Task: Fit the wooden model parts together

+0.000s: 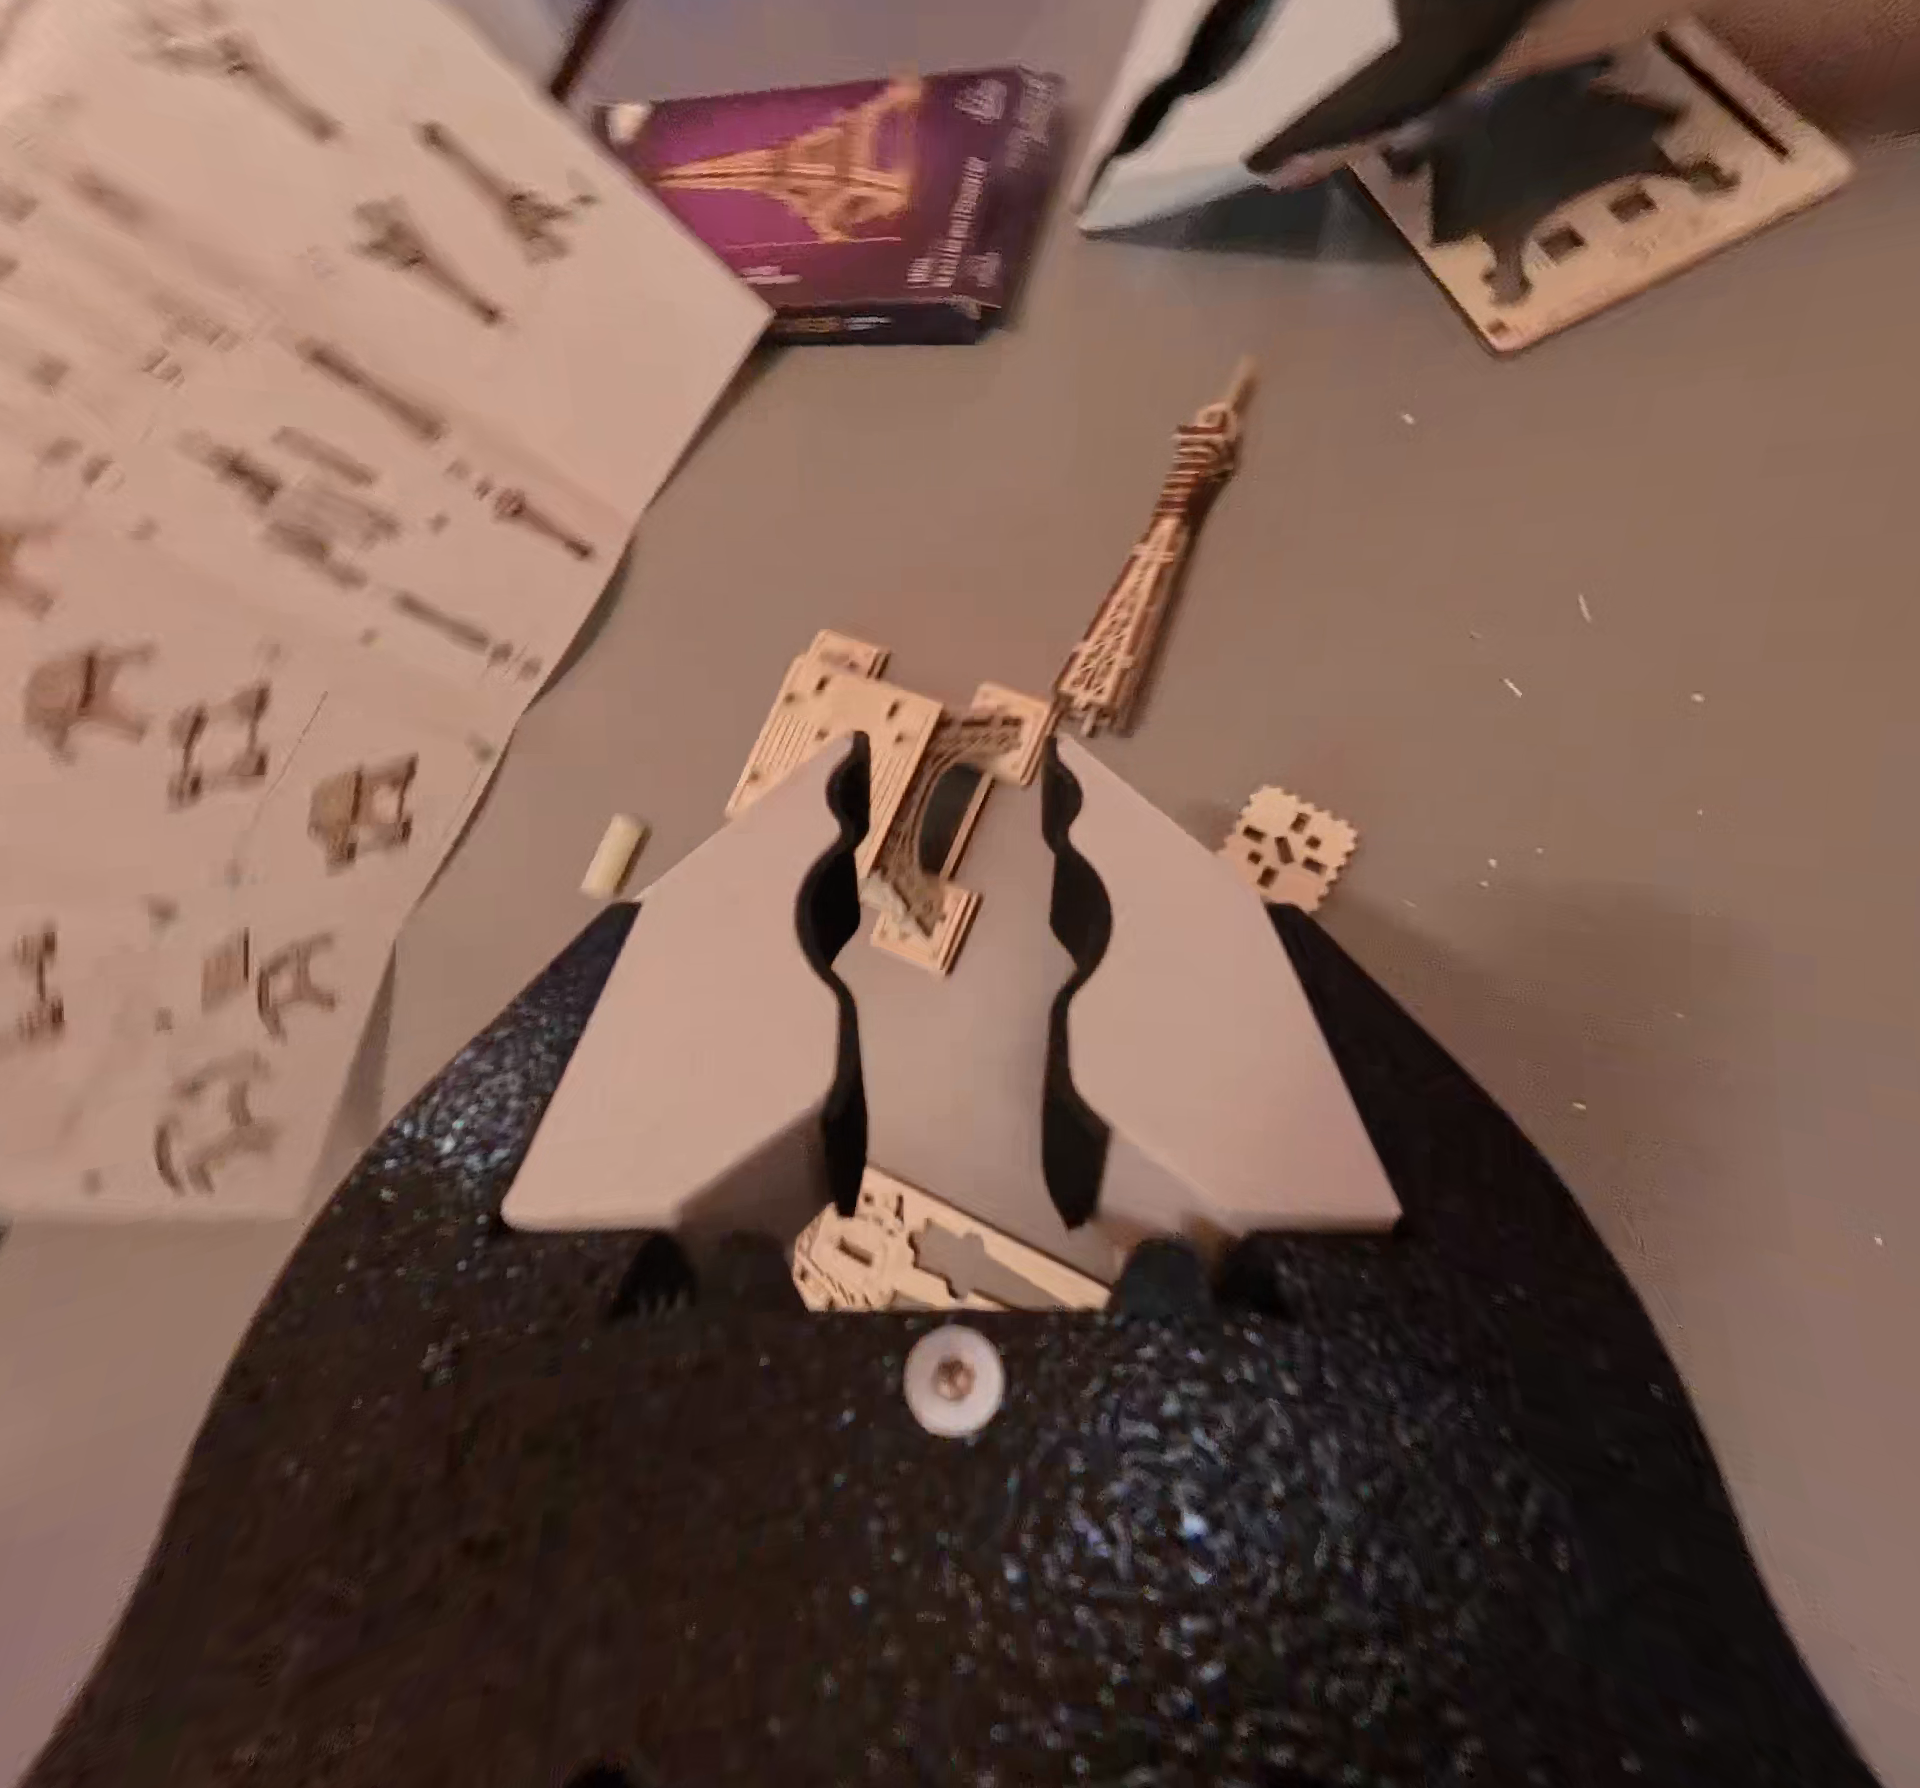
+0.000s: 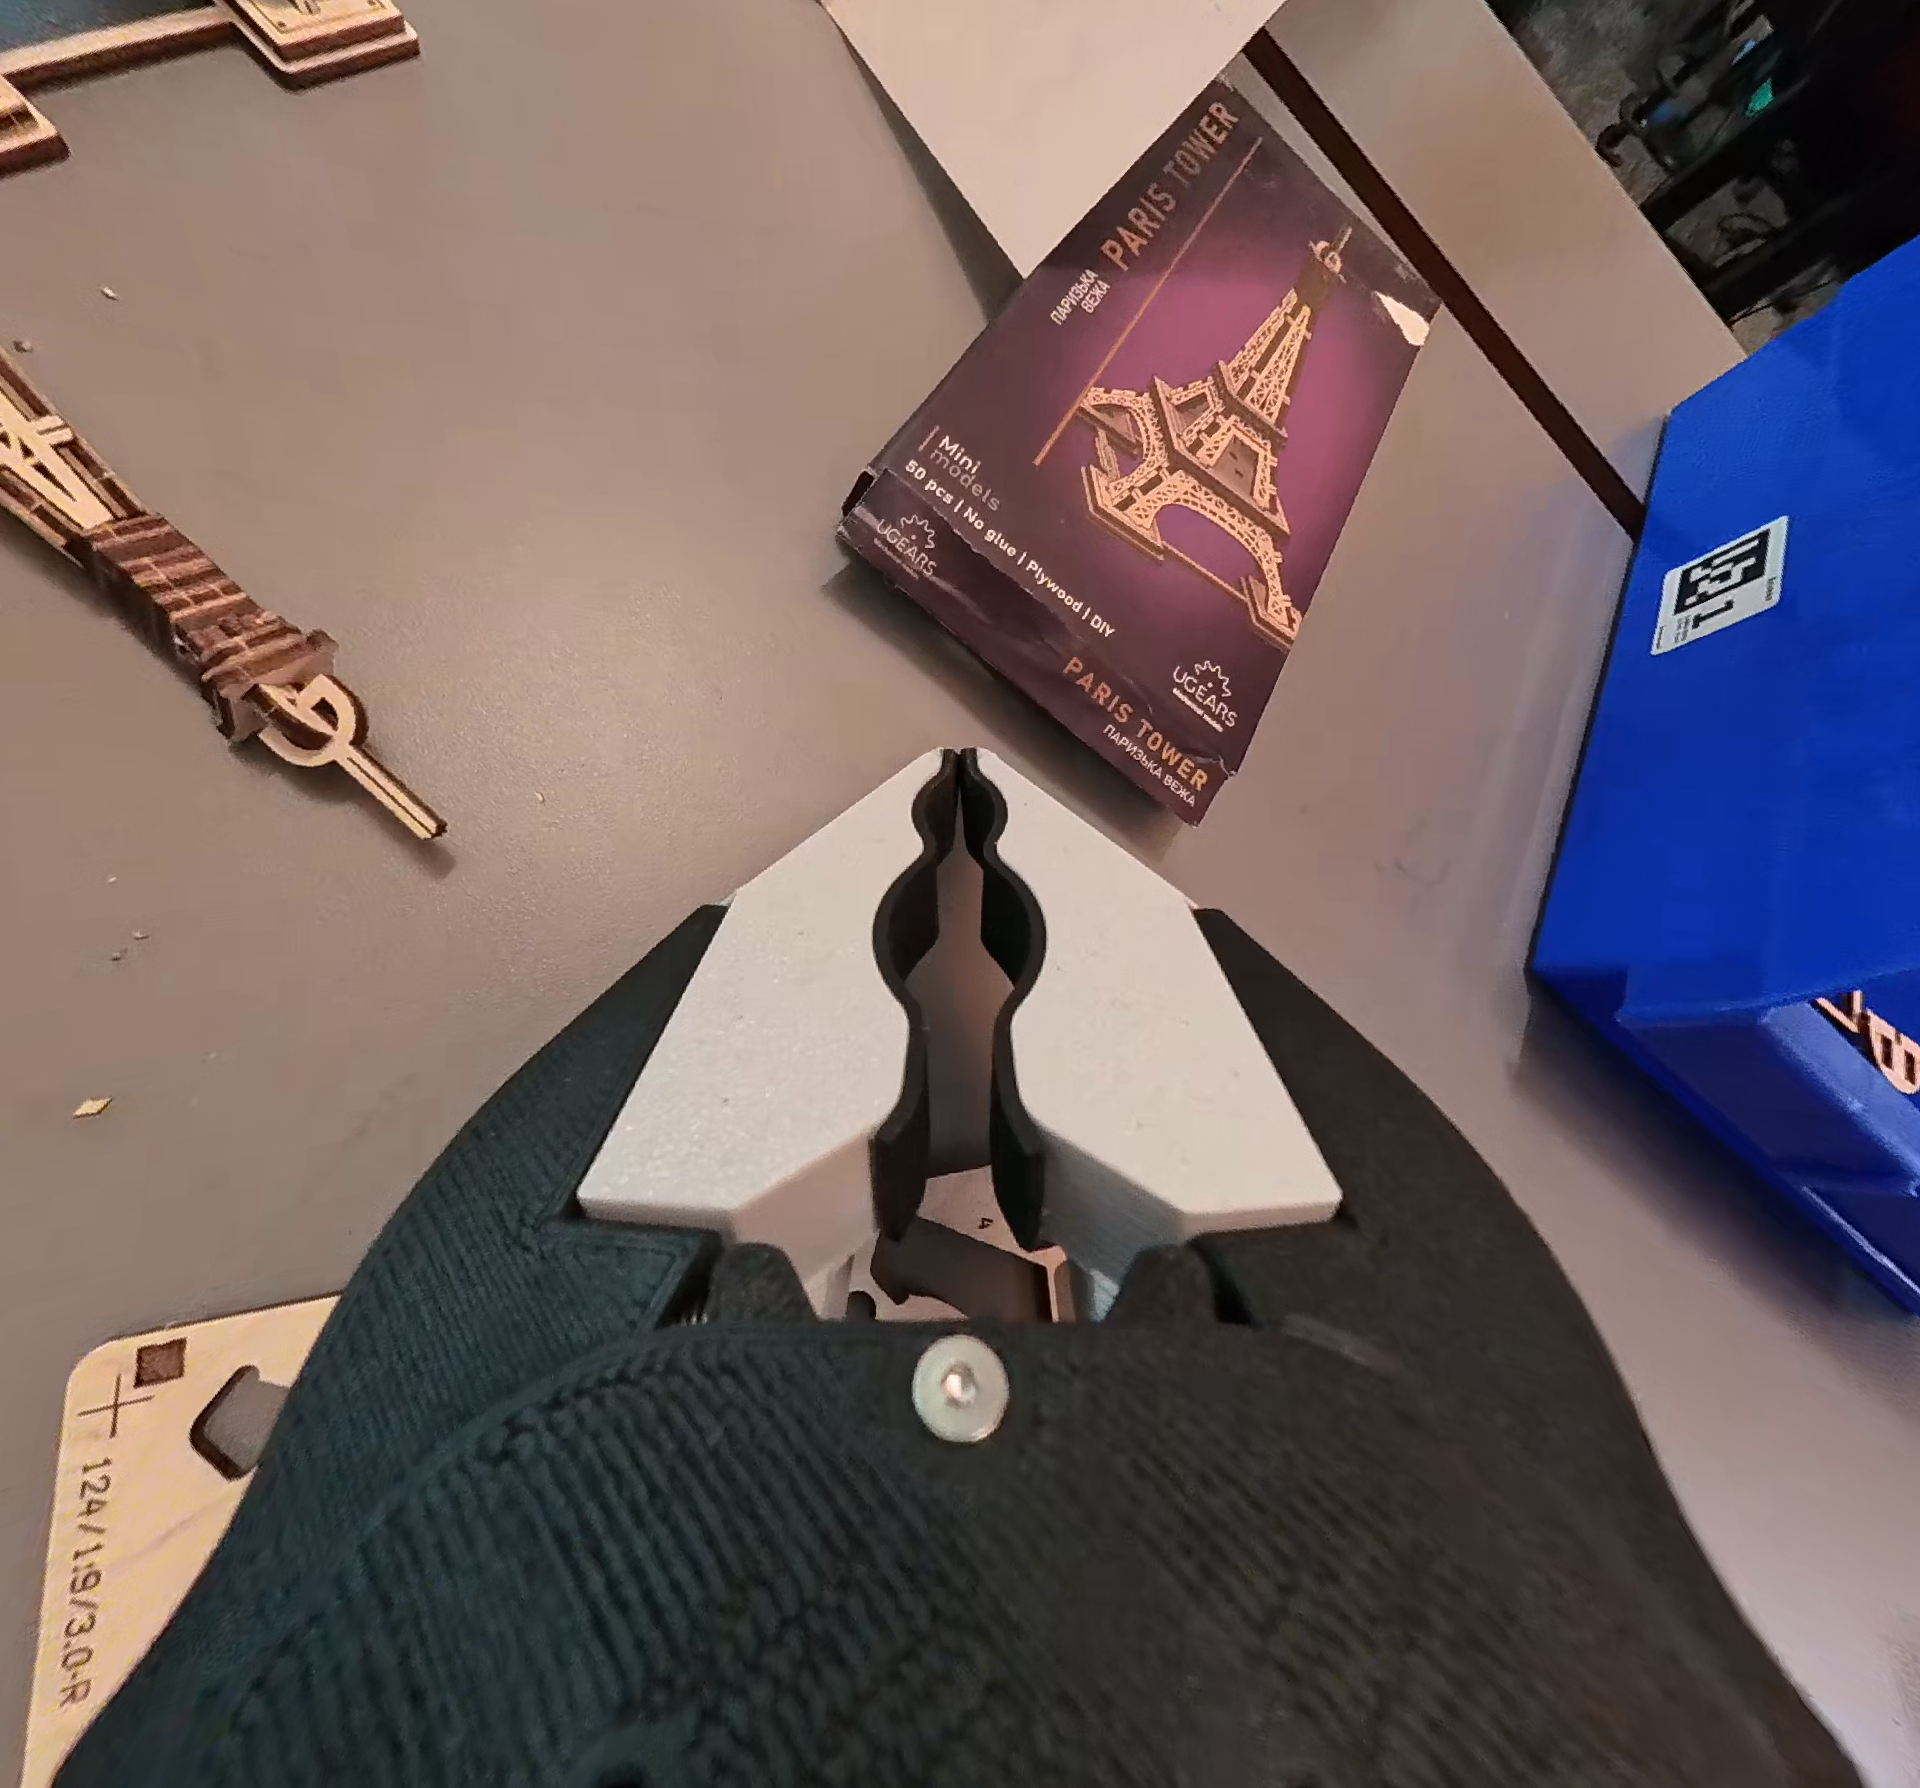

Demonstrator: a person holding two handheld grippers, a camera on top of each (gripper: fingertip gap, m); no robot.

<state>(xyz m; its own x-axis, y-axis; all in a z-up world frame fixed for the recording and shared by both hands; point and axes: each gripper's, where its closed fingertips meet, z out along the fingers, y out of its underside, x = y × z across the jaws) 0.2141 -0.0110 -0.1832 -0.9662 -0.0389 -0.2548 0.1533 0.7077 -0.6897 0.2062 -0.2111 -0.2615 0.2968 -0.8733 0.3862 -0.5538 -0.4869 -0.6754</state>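
Blue bin (image 2: 1766, 699) beside purple model box (image 2: 1143, 471); bin's contents mostly hidden.

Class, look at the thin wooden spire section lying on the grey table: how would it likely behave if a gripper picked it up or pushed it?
The spire section looks like open lattice, so probably light and fragile; a hard squeeze might crack it. Lying flat on the table, it would likely slide or pivot rather than roll.

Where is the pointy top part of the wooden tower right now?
The wooden spire lies flat on the grey table, just beyond the open left gripper, its wide end beside the wooden base.
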